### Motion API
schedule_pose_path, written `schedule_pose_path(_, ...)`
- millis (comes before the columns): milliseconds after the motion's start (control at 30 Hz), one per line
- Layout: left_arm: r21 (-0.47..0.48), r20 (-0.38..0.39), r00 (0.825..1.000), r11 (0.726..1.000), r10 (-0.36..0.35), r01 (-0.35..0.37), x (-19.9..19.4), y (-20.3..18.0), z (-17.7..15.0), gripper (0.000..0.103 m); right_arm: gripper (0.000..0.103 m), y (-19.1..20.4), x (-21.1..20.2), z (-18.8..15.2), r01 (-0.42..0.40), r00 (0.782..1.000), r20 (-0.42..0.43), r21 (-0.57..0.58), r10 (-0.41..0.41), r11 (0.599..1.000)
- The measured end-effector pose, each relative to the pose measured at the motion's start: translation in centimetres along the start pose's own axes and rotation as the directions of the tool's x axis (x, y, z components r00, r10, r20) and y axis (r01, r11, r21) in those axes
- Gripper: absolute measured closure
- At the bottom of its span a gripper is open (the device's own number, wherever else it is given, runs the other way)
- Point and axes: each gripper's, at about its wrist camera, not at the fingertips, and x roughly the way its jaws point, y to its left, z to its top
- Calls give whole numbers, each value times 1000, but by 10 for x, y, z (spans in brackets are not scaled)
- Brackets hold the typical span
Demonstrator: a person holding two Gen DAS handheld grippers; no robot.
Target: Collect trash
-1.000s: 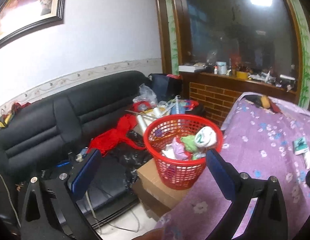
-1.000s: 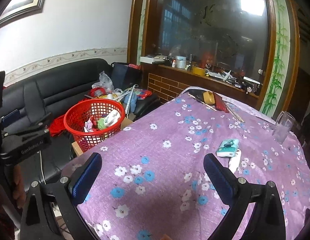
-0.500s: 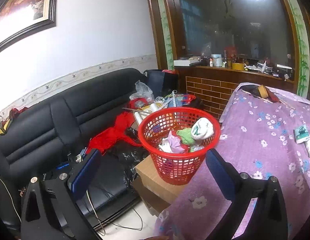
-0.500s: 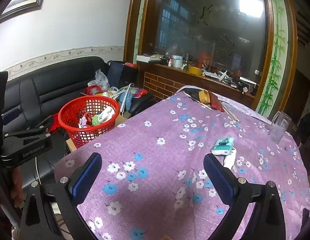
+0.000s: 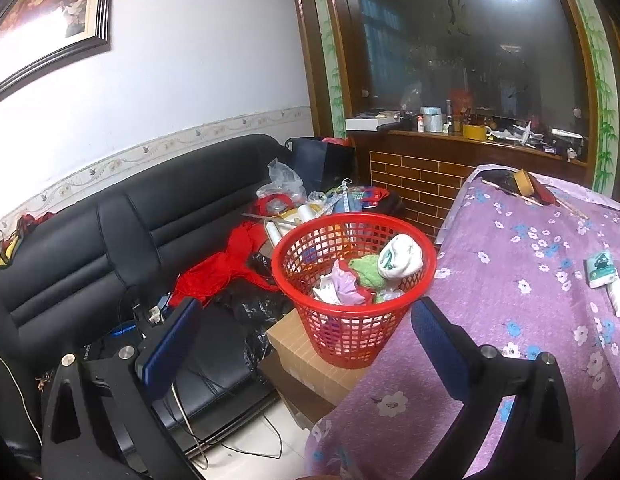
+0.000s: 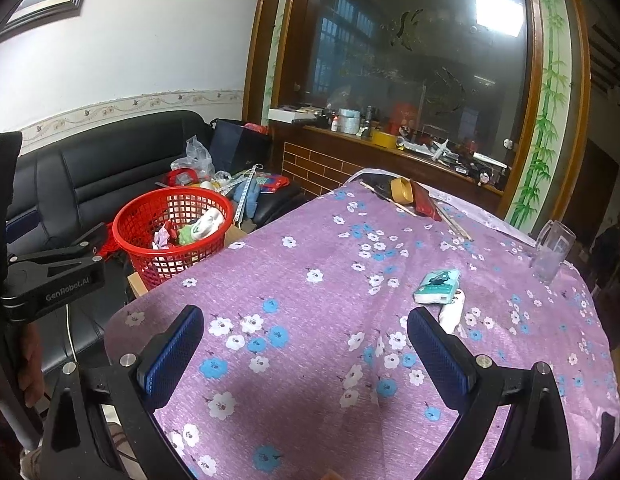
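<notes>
A red mesh basket (image 5: 352, 292) (image 6: 172, 236) holding crumpled paper and cloth scraps stands on a cardboard box (image 5: 306, 356) beside the purple flowered table (image 6: 310, 300). My left gripper (image 5: 306, 328) is open and empty, held a little short of the basket. My right gripper (image 6: 306, 340) is open and empty over the near part of the table. A teal tissue pack (image 6: 437, 286) (image 5: 600, 269) lies on the cloth to the right, with a white wrapper (image 6: 452, 312) just in front of it.
A black sofa (image 5: 90, 248) piled with red cloth and bags runs along the left wall. At the table's far end lie chopsticks, a yellow bowl (image 6: 402, 190) and a red item. A clear glass mug (image 6: 552, 252) stands at the right edge. A cluttered brick-fronted counter is behind.
Both grippers have drawn back and tilted, so the basket and table sit lower and further off in view. Nothing was picked up or dropped.
</notes>
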Motion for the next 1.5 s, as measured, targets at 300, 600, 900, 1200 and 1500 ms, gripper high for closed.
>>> schedule_pose_path(300, 18, 8, 1000, 1000, 2, -3, -4, -5, 1, 0, 0, -4, 1, -1, -1, 1000, -7, 7, 1, 1000)
schedule_pose_path(600, 26, 11, 1000, 1000, 3, -3, -3, -6, 2, 0, 0, -4, 3, -1, -5, 1000, -13, 4, 5, 1000)
schedule_pose_path(900, 38, 13, 1000, 999, -10, 9, -4, -12, 3, 0, 0, -10, 5, -1, 4, 1000, -9, 27, -3, 1000)
schedule_pose_path(1200, 158, -8, 986, 973, -167, 166, -10, -84, 11, 0, 0, -89, 12, -12, 110, 993, -70, 202, -97, 973)
schedule_pose_path(1500, 297, -379, 808, 768, -451, 568, -7, -257, -4, 0, 0, -236, 38, -70, 389, 897, -361, 368, -256, 845)
